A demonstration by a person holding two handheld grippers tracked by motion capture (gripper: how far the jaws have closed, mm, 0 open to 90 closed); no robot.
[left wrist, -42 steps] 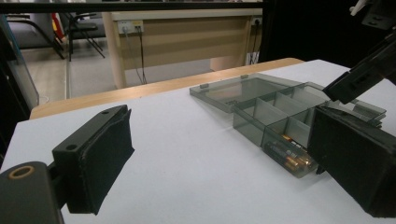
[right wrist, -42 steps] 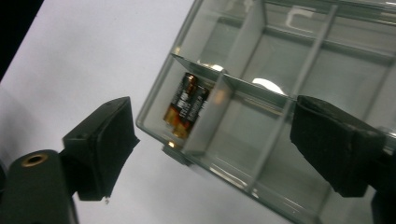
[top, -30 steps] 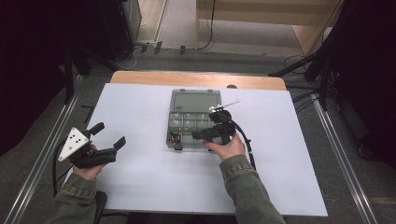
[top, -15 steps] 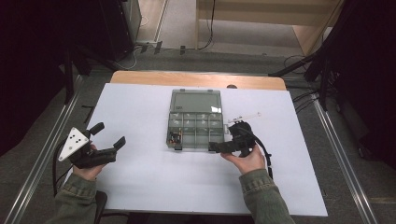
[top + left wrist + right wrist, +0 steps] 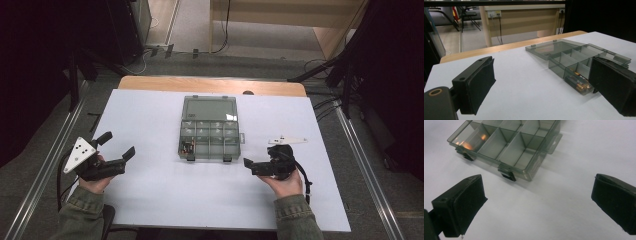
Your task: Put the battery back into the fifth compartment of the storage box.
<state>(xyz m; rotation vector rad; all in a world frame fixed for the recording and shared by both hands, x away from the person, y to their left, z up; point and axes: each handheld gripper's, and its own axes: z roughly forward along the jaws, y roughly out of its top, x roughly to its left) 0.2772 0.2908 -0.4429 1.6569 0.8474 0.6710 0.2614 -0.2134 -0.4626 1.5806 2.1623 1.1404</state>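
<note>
Compartment box (image 5: 210, 135), batteries' (image 5: 578, 83) print unreadable

an office or lab room: wooden desks (image 5: 524, 18), wall sockets (image 5: 494, 13), trailing cables (image 5: 227, 25), chair legs (image 5: 461, 17)

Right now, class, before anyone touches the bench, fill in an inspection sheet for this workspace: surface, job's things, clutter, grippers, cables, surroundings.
Surface: white table top, wooden strip at the far edge.
Job's things: clear compartment box open, lid lying flat behind it; batteries in its front corner compartment on the left gripper's side; the other compartments look empty.
Clutter: nothing seen.
Grippers: left gripper open, off to the box's left; right gripper open, at the box's right front; both apart from the box.
Cables: one trails from the right gripper toward the person's sleeve; more on the floor beyond the table.
Surroundings: wooden desk behind, dark sides.
</note>
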